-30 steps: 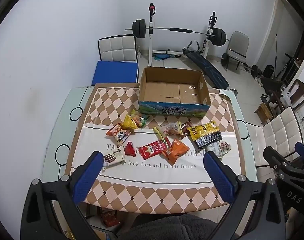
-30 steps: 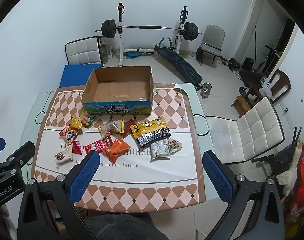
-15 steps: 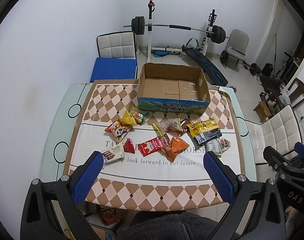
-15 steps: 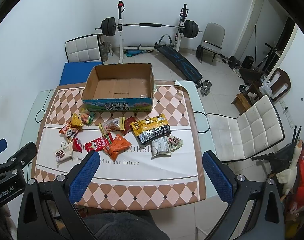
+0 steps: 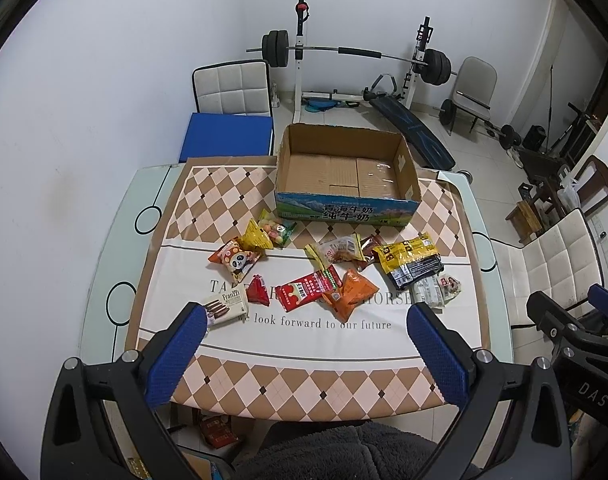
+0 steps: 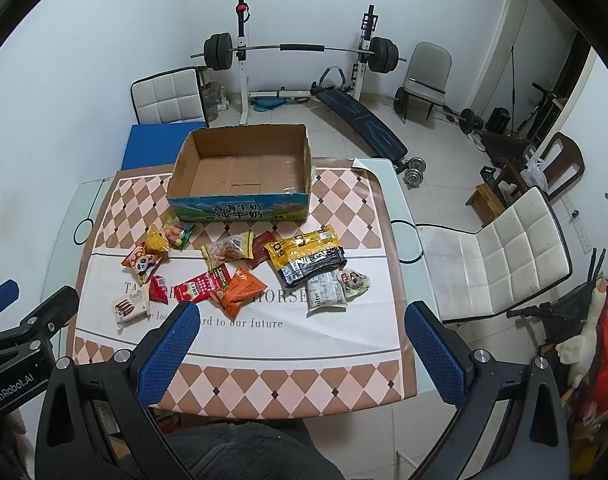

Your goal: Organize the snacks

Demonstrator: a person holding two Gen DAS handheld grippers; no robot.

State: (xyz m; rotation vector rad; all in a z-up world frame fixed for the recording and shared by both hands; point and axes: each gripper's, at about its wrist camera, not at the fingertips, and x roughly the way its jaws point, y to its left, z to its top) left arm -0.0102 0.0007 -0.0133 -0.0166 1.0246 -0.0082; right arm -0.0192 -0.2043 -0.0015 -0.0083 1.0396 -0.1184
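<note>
One open brown cardboard box [image 5: 346,178] with a blue printed front stands at the far side of the surface [image 5: 304,344], which wears a tan-and-cream diamond-patterned cloth. Its inside holds nothing.

About twelve snack packets lie loose in a band in front of the box. From the left: a white wafer packet [image 5: 225,307], a small red triangular packet [image 5: 258,290], an orange panda-print bag [image 5: 233,258], a yellow triangular bag [image 5: 255,236] and a clear bag of coloured sweets [image 5: 279,230]. In the middle sit a flat red packet [image 5: 307,289], an orange crinkled bag [image 5: 350,293], a clear-and-yellow packet [image 5: 338,250] and a dark red packet [image 5: 370,245]. To the right lie a large yellow-and-black bag [image 5: 410,258] over a white printed packet [image 5: 426,294], with a small picture packet [image 5: 450,285] beside it.

Two grippers hover above the near edge, both with blue-padded fingers spread wide and holding nothing. The left gripper [image 5: 304,344] frames the wafer packet just past its left finger; the right gripper [image 6: 301,342] sits nearer the white printed packet.
</note>
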